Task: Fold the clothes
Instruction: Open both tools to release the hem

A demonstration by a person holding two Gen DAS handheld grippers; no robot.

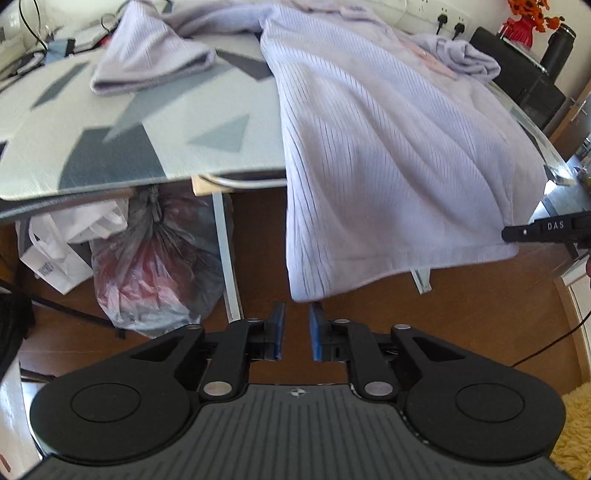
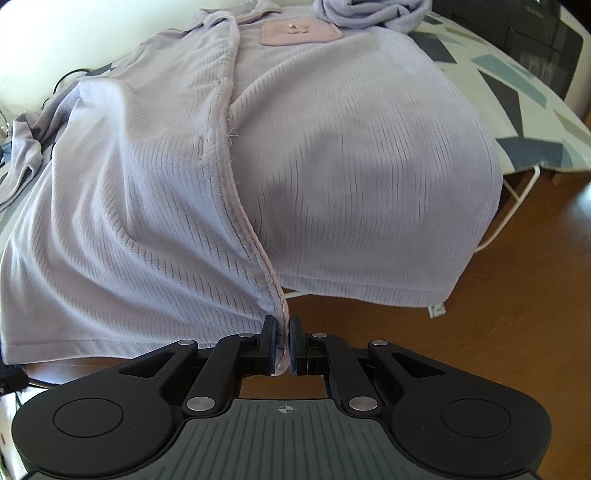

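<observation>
A lilac ribbed garment point(image 1: 388, 147) lies spread over the patterned table point(image 1: 110, 129), its hem hanging past the front edge. My left gripper point(image 1: 297, 314) is open just below the hem's left corner, with nothing between its blue pads. One sleeve point(image 1: 147, 55) lies bunched at the back left. In the right wrist view the garment point(image 2: 351, 166) shows its pink chest pocket point(image 2: 299, 31) and a front opening edge point(image 2: 236, 184) running down to my right gripper point(image 2: 282, 321), which is shut on that edge at the hem. A black finger point(image 1: 546, 229) of the right gripper shows at the hem's right corner.
Under the table sit a tied plastic bag point(image 1: 147, 266) and a white paper bag point(image 1: 55, 254) beside a white table leg point(image 1: 227, 258). A black box point(image 1: 524, 74) stands at the far right. Brown wooden floor point(image 2: 517, 332) lies below, with a yellow rug point(image 1: 576, 435) at the right.
</observation>
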